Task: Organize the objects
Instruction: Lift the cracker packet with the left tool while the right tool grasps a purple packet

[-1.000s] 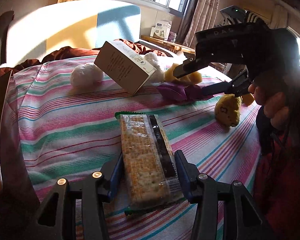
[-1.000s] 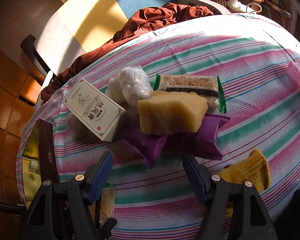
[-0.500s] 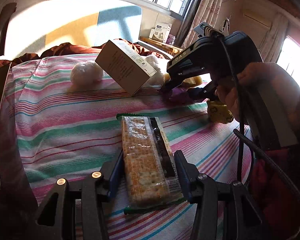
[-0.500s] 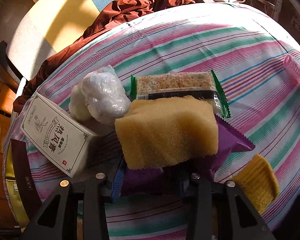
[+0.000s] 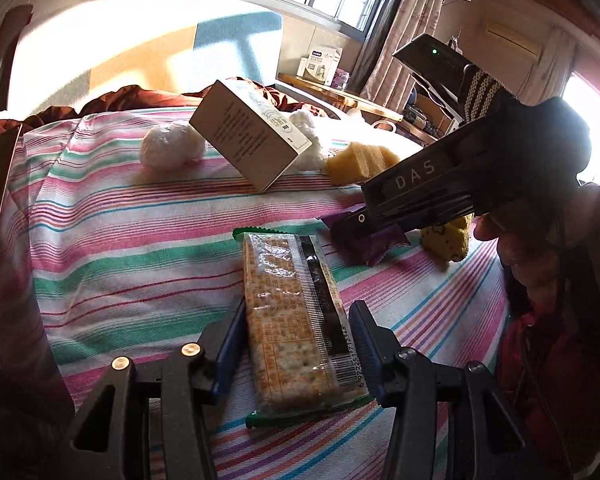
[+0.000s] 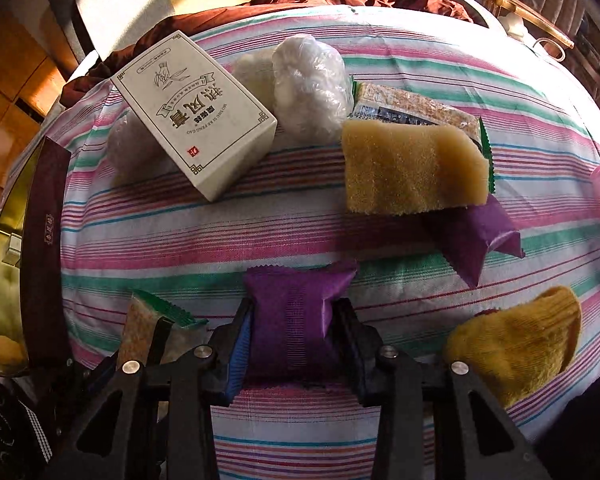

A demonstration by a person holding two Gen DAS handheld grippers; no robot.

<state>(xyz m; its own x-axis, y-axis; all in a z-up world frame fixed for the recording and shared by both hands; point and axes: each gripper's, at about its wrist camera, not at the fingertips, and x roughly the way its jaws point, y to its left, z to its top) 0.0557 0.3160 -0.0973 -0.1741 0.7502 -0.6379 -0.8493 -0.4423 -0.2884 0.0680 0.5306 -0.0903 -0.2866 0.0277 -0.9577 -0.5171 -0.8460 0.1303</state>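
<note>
**Both grippers closed on snack packs over the striped cloth**

The left gripper [image 5: 298,344] has its two blue-padded fingers pressed against the long sides of a clear cracker pack [image 5: 296,324] with green crimped ends, which lies lengthwise on the pink, green and white striped cloth [image 5: 132,248]. The jaws are only as wide as the pack.

The right gripper [image 6: 292,344] is clamped on a small purple snack packet [image 6: 296,320] — its foil is pinched in at the sides where the pads grip it. The packet sits at the near edge of the cloth, well apart from the cluster behind it.

Further back, a yellow sponge [image 6: 412,172] rests on a second purple packet [image 6: 476,236] and overlaps a second cracker pack [image 6: 416,110]. To its left a white box [image 6: 196,116] with printed Chinese characters stands tilted, propped against clear-wrapped white bundles [image 6: 312,88]. A mustard knitted sock [image 6: 516,340] lies near the right gripper, on its right side.

In the left wrist view the right gripper's black body, marked DAS, reaches in from the right, held by a hand [image 5: 540,248].
</note>
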